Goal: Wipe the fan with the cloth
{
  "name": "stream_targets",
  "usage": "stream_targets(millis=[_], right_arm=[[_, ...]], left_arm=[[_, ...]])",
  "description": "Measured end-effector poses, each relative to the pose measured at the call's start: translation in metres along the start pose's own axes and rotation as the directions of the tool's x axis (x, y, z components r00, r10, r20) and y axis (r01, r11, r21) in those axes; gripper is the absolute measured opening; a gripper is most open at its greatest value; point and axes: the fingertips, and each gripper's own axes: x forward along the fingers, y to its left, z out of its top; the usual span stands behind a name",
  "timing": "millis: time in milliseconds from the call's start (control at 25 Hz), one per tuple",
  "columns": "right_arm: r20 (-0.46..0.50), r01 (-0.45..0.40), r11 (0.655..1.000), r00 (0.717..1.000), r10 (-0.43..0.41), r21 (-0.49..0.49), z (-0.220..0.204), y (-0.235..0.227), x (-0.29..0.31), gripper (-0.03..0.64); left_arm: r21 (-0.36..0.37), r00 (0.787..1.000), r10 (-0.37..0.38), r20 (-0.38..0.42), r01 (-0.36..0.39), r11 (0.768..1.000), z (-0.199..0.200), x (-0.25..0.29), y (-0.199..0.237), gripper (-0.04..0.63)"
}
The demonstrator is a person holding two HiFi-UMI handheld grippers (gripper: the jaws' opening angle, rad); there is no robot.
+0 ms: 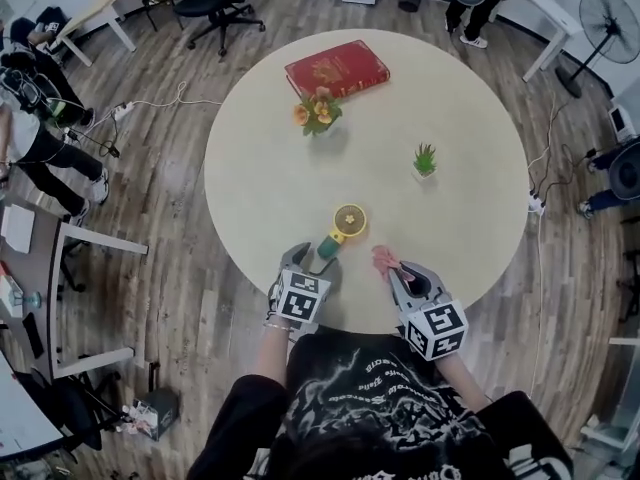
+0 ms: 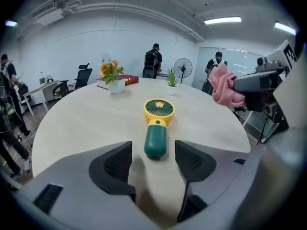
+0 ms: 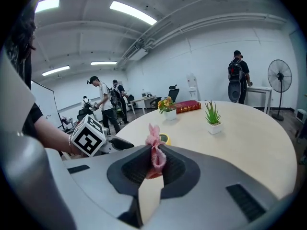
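Sitting past fan (image 1: 345, 226): plant (image 1: 425, 160), flwrs (image 1: 318, 111), book (image 1: 337, 67)

Round beige table (image 1: 260, 168) on a wooden floor (image 1: 170, 268). At the table's far edge, a red book (image 1: 337, 67); slightly nearer its middle, potted orange flowers (image 1: 318, 111); toward its right side, a small green plant (image 1: 425, 159). Beyond the table, a black office chair (image 1: 215, 3) and a pedestal fan (image 1: 600, 18).

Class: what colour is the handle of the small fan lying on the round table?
Dark green handle, with a yellow head; clearest in the left gripper view.
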Motion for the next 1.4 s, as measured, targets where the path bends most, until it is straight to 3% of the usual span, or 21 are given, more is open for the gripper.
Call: stream_targets(millis=[200,520,640,760,1000,1200,1280,1400], right_arm=[[-0.019,0.023,1.000,1.000,-0.023,-0.005,-0.004,0.004,0.008,0.048],[-0.015,0.038,0.999,0.999,-0.038,0.022,-0.003,0.006,0.021,0.048],[-0.026,0.010,0.999,1.000,-0.009,0.036,-0.001,0.011,0.033,0.048],[-0.036,-0.077,0.995,0.996,0.079,0.057,0.004,0.029,0.057,0.048],[-0.141,-0.252,0.967,0.957,0.255,0.040,0.006,0.072,0.121,0.048],[-0.382,-0.232,0.971,0.893,0.235,0.056,-0.035,0.074,0.157,0.048],[-0.382,-0.228,0.971,0.893,0.238,0.070,-0.038,0.070,0.161,0.048],[-0.372,-0.249,0.969,0.899,0.231,0.001,-0.033,0.069,0.164,0.048]], left_arm=[[0.042,0.997,-0.032,-0.067,0.035,0.999,-0.009,0.011,-0.001,0.224],[0.110,0.997,-0.061,-0.055,0.067,0.992,-0.010,0.014,0.003,0.173],[0.124,0.996,-0.078,-0.053,0.084,0.989,-0.009,0.015,0.003,0.172],[0.131,0.995,-0.089,-0.053,0.095,0.987,-0.011,0.014,0.004,0.172],[0.136,0.993,-0.100,-0.056,0.106,0.985,-0.013,0.015,0.006,0.172],[0.147,0.993,-0.100,-0.055,0.108,0.983,-0.014,0.015,0.006,0.171],[0.151,0.994,-0.098,-0.056,0.106,0.983,-0.014,0.015,0.006,0.171],[0.150,0.994,-0.095,-0.055,0.102,0.983,-0.013,0.016,0.008,0.170]])
